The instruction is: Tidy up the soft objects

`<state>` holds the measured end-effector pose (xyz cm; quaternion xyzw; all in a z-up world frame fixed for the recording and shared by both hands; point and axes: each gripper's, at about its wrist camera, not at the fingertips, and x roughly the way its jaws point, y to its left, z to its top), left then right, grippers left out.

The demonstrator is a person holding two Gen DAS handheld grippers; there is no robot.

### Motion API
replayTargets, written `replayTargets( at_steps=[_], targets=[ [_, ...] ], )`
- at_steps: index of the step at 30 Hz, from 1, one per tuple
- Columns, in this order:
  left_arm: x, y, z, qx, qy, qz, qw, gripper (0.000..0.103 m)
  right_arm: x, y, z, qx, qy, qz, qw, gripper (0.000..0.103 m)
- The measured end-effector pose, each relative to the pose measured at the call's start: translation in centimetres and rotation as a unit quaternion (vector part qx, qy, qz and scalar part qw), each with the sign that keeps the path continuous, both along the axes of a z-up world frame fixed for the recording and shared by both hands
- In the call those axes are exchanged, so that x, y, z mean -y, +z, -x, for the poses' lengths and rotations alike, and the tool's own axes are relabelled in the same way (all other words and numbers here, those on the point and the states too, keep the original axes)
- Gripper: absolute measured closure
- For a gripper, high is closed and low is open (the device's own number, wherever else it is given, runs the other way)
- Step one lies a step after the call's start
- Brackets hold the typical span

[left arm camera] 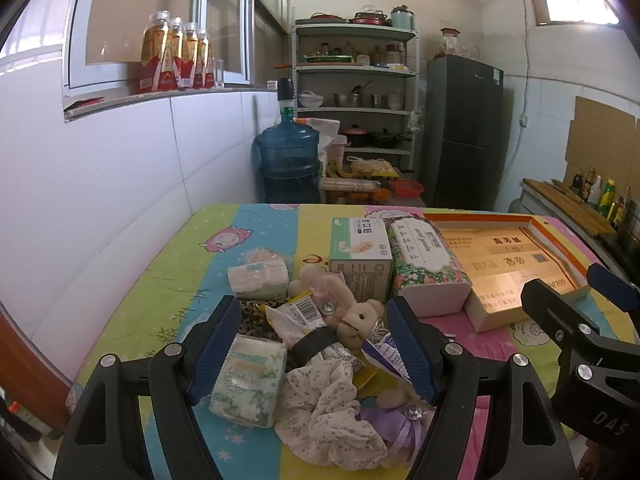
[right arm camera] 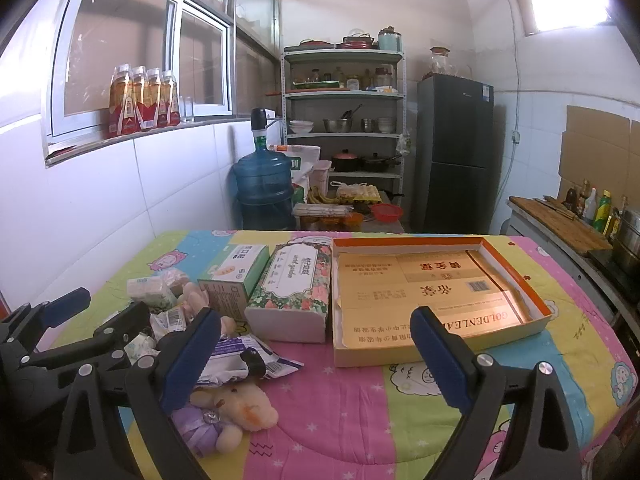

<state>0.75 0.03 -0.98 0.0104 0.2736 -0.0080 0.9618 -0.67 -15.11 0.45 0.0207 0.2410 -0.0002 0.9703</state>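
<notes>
A heap of soft objects lies on the desk, which carries a bright cartoon-print cover: a floral fabric scrunchie, a beige teddy bear, a green-printed tissue pack and a purple-dressed plush bear. The left hand-held gripper is open, its jaws spread to either side of the heap. The right hand-held gripper is open, the plush bear just beside its left finger. An open orange-rimmed box lies further back.
</notes>
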Motion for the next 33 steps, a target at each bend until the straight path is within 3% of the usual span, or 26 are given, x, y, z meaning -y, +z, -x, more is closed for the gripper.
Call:
replayTargets(
  at_steps=[33],
  targets=[
    [0.35,-0.43,-0.33,-0.006,-0.005,-0.001,1.0,0.026,-0.07,-0.12,-0.34,-0.007,0.014,-0.009,1.0,0.007]
  ],
)
